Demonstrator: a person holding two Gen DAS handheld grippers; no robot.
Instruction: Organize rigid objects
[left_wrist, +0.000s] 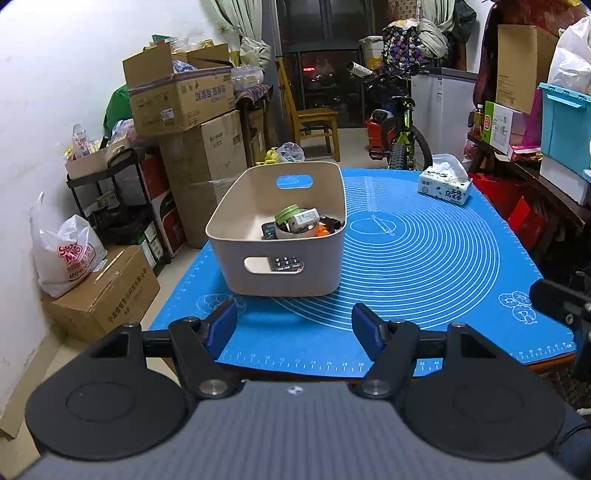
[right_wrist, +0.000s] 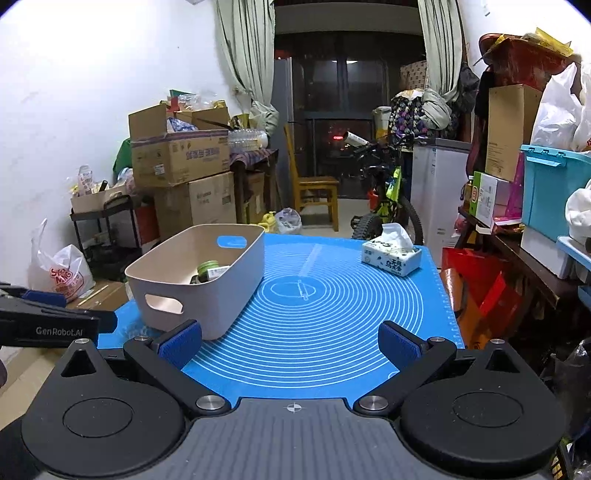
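A beige plastic bin (left_wrist: 258, 206) stands on the left part of the blue mat (left_wrist: 424, 258). Inside it lie several small objects: a green-lidded tin (left_wrist: 289, 213), a small white box (left_wrist: 304, 218), a roll of tape (left_wrist: 291, 232) and a dark keypad device (left_wrist: 286, 264) seen through the handle slot. My left gripper (left_wrist: 294, 325) is open and empty, just in front of the bin. My right gripper (right_wrist: 290, 341) is open and empty over the mat's front, with the bin (right_wrist: 166, 280) ahead to its left. The left gripper's body (right_wrist: 48, 321) shows at the right wrist view's left edge.
A tissue box (left_wrist: 445, 186) sits at the mat's far right corner, also in the right wrist view (right_wrist: 393, 258). Cardboard boxes (left_wrist: 177, 96) and a black cart (left_wrist: 107, 192) stand left of the table. A bicycle (left_wrist: 402, 129), a wooden chair (left_wrist: 314, 118) and crowded shelves (left_wrist: 535, 162) lie beyond.
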